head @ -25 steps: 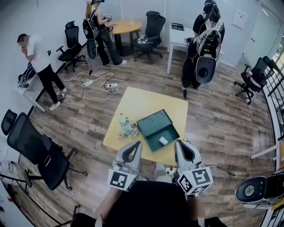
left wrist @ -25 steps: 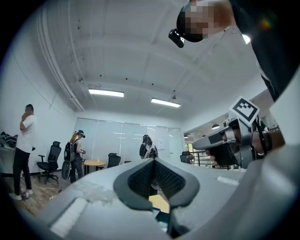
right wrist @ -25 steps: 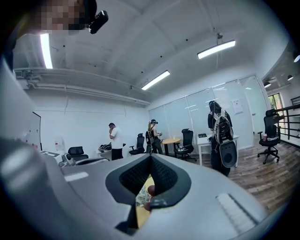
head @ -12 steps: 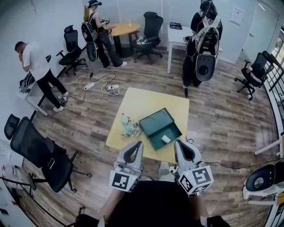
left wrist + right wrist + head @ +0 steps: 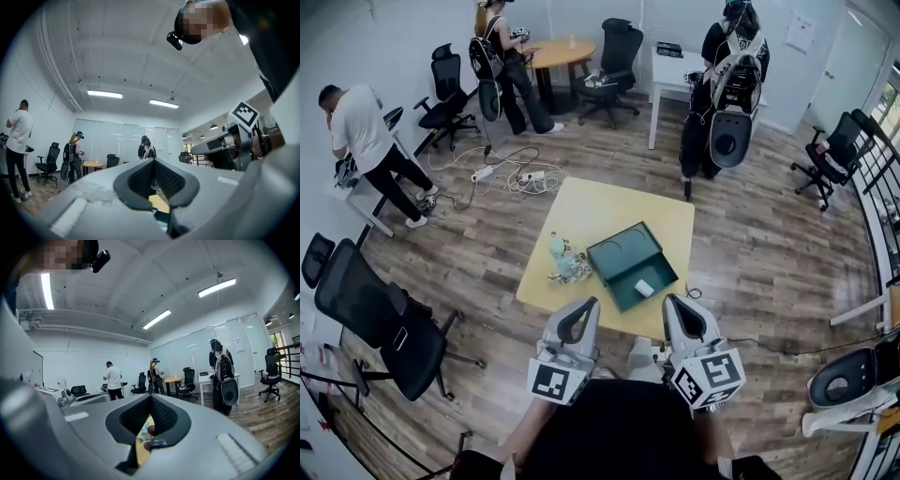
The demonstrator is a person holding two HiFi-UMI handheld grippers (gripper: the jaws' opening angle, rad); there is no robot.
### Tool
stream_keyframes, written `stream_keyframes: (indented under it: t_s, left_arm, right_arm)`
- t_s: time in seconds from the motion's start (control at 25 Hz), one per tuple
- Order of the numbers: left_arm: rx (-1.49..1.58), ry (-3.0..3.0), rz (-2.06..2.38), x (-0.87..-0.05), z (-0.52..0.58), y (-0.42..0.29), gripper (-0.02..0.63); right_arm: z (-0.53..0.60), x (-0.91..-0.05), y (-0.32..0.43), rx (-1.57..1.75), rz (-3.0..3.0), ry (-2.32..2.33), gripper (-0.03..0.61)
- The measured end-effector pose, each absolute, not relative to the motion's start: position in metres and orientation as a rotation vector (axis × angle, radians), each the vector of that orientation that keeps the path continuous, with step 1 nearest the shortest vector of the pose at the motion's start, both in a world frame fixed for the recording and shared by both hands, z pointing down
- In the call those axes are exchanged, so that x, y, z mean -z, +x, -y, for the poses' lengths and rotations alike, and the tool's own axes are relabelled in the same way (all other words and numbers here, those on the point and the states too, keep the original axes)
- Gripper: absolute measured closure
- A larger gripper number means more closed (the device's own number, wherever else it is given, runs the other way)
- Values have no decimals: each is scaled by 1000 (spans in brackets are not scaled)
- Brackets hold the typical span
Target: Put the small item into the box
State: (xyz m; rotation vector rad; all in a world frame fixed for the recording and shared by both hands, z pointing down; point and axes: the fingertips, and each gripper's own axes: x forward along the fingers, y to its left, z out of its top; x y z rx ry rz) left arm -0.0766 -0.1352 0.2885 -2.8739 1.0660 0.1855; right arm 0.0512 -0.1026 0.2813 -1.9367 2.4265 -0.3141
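Two tools are held low before the body in head view: left hand-held gripper and right hand-held gripper, both short of the square yellow surface. A small white block lies inside the open dark-green box. A pale toy cluster sits just beside the box.

Left gripper view: jaws closed together, nothing between.

Right gripper view: jaws likewise closed, empty.

Judged: should another toy be fetched, jaws are best opened before the reach, and one toy singled out from above.

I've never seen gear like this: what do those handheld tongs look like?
Both the left tongs and right tongs are pale grey moulded shells with dark textured pads. Each carries a cube of black-and-white square markers. The person wears a black top.
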Motion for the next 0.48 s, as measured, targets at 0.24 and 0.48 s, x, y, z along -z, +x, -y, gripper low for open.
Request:
stream_keyframes:
  t_s: [0.24, 0.48]
  left_arm:
    - [-143, -2924, -1060, -300, 131, -73, 612]
    - [-144, -2929, -1054, -300, 130, -72, 612]
  right_arm:
    - [101, -282, 52, 314, -2432, -1943, 577]
    - [102, -282, 49, 314, -2444, -1920, 577]
